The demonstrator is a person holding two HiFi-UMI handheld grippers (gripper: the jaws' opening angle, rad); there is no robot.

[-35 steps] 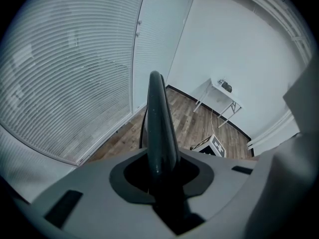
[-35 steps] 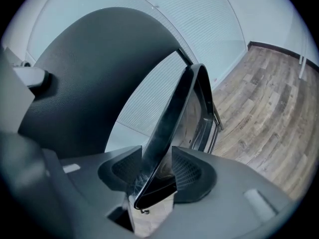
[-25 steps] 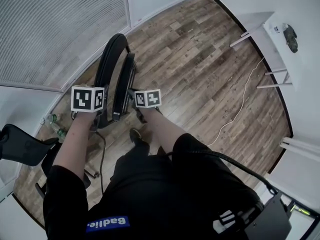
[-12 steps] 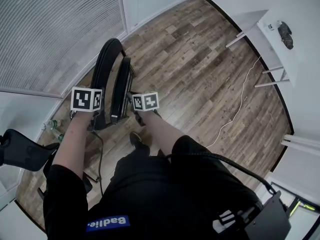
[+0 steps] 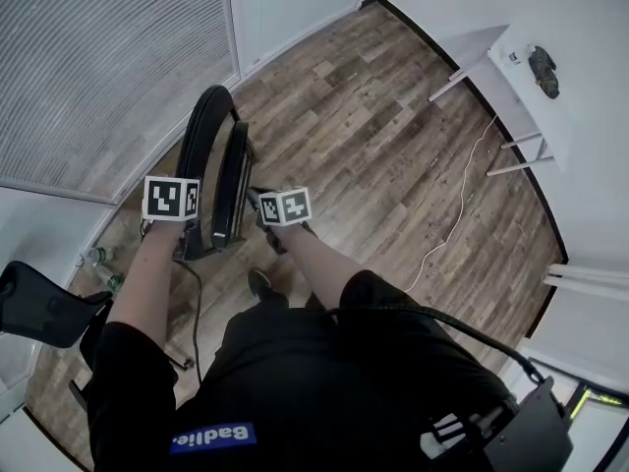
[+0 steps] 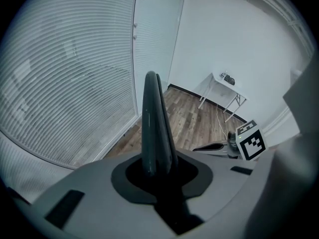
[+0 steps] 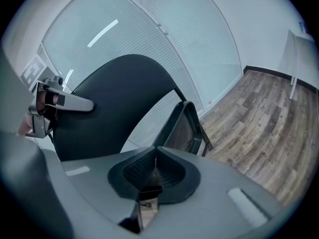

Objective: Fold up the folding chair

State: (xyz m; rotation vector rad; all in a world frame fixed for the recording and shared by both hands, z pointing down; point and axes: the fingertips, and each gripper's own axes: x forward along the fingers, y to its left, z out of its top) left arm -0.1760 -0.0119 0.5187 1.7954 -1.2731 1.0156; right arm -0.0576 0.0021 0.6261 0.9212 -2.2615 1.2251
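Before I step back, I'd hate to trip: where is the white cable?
In the head view the white cable trails over the wood floor on the right, from the white table toward the person.

The head view looks steeply down from above the person onto the folding chair (image 5: 211, 155) and the wooden floor (image 5: 393, 146). The left gripper view rides on the left hand-held gripper (image 6: 159, 171). It sits very close to the chair's backrest edge, which stands between jaws that have just been closing on it. It faces the far blinds (image 6: 65, 83) and the far white counter (image 6: 227, 81). The right gripper view rides on the right hand-held gripper (image 7: 149, 173) and looks left across the chair toward the blinds. All three views share chair, blinds and floor. Each gripper view catches the other gripper at its edge.
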